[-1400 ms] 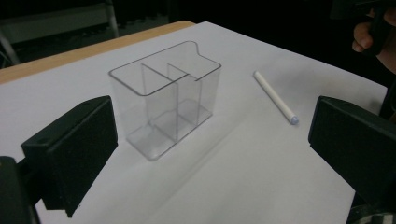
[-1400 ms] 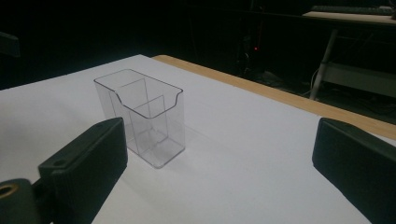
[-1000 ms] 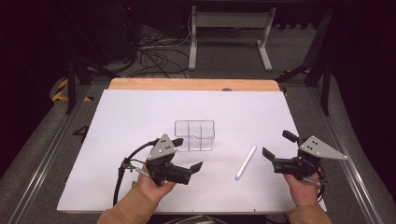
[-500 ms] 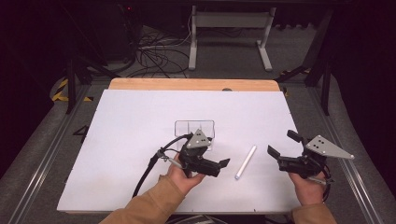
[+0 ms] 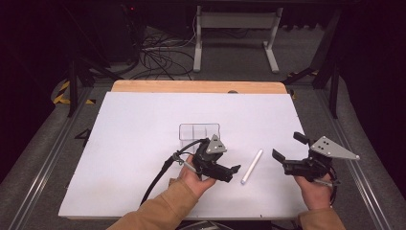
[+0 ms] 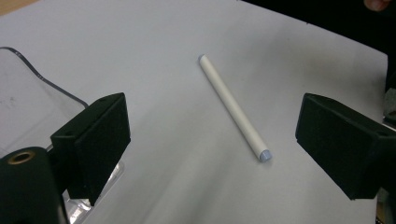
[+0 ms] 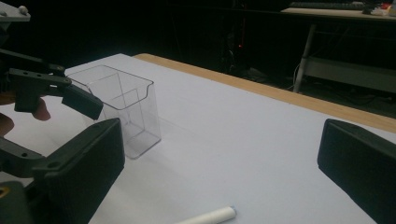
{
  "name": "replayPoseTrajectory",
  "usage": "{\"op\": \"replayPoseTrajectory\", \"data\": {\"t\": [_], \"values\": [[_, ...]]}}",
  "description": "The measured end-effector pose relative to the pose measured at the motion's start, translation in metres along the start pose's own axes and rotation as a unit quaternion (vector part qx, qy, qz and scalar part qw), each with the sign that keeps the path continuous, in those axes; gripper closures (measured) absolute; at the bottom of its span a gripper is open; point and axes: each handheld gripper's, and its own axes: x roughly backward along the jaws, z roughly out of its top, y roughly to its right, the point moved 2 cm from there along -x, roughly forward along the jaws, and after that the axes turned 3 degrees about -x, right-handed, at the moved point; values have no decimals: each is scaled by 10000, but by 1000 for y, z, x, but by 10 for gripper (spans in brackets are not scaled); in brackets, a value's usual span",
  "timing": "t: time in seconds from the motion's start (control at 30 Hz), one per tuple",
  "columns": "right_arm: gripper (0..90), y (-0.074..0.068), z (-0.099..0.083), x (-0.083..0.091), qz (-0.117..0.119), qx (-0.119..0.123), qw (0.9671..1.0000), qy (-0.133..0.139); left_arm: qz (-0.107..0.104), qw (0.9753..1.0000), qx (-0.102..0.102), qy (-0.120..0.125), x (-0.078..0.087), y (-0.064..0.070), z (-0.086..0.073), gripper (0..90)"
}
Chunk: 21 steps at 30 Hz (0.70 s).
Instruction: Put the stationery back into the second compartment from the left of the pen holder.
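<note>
A white stick (image 5: pixel 252 166) lies flat on the white sheet (image 5: pixel 143 124) that covers the table, in the near half, a little right of the middle. It lies aslant, its near end pointing left and its far end pointing right. Bare sheet surrounds it on all sides.

The left gripper (image 5: pixel 229 173) sits just left of the stick's near end, held above the sheet, with its jaws spread wide and nothing between them. In the left gripper view the stick (image 6: pixel 232 106) lies in the gap between the two jaws, apart from both.

The right gripper (image 5: pixel 286 153) is held near the right edge of the sheet, well apart from the stick, with its jaws also wide open and empty. In the right gripper view one end of the stick (image 7: pixel 210 217) shows at the near edge of the picture.

A clear plastic box (image 5: pixel 199 131) stands upright just beyond the left gripper, its interior split by dividers. Far of the box the sheet is open up to the bare wooden edge (image 5: pixel 191 86) of the table. The left half of the sheet is open too.
</note>
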Motion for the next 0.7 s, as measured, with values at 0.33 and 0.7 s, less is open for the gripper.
{"op": "replayPoseTrajectory", "data": {"t": [0.33,0.7], "values": [[17,-2,2,-1,36,28,10000,-21,-100,9967,548,-592,-18,2,11,112],[20,-2,4,0,94,9,10000,-14,-83,9933,491,-1043,-42,8,21,135]]}}
